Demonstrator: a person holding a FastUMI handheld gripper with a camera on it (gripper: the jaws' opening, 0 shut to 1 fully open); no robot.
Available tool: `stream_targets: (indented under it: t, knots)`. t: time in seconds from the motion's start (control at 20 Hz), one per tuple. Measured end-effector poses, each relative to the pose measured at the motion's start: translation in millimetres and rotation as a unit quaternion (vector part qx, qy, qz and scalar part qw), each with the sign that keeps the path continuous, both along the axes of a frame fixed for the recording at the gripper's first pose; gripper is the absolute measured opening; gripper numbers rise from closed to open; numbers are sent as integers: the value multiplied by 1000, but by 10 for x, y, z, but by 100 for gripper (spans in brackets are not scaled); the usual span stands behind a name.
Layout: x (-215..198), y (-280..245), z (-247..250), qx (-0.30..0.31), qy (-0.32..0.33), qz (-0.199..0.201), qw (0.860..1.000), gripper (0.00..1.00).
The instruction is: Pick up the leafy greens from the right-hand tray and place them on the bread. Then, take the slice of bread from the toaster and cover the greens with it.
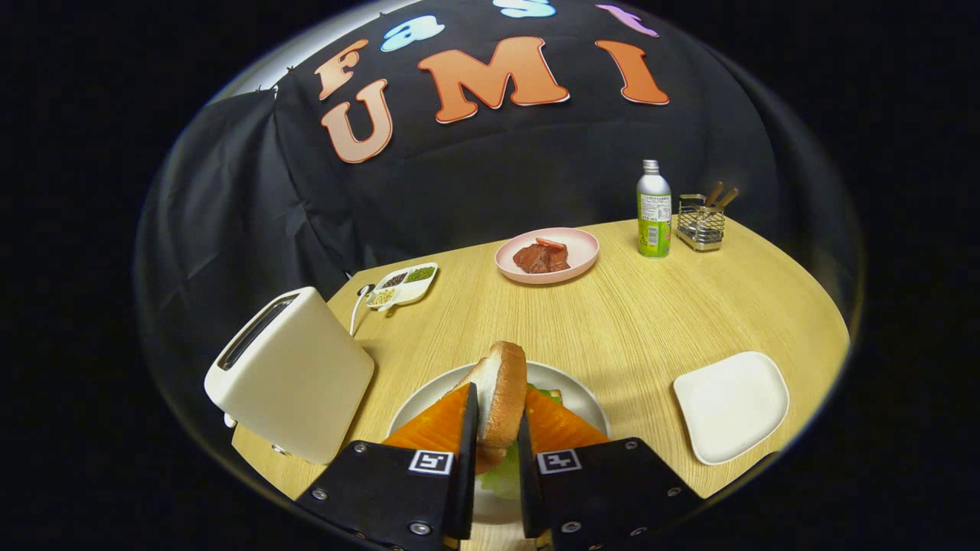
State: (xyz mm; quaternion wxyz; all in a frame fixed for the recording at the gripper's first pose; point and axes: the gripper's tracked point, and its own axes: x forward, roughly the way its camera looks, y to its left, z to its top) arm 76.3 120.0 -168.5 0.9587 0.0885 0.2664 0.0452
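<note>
bread slice pinched upright between the gripper fingers — above greens on the plate.

You'll find no text you can make out on the things here. The bottle, standing just beside the wire rack, wears a printed label, but its print is too small to read. Each side of the tongs carries a square marker pattern, not letters.
</note>
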Motion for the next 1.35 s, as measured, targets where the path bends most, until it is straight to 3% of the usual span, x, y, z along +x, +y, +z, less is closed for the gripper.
stream_targets:
  t: [0.3,0.65,1.0,1.35]
  knots:
    - [-19,-185,-127,-40,13,-6,999,57]
    - [-94,-431,54,-54,-7,-14,998,74]
    - [-254,-1151,635,-94,-72,-70,990,97]
    - [-494,-1755,1091,-116,-119,-107,980,97]
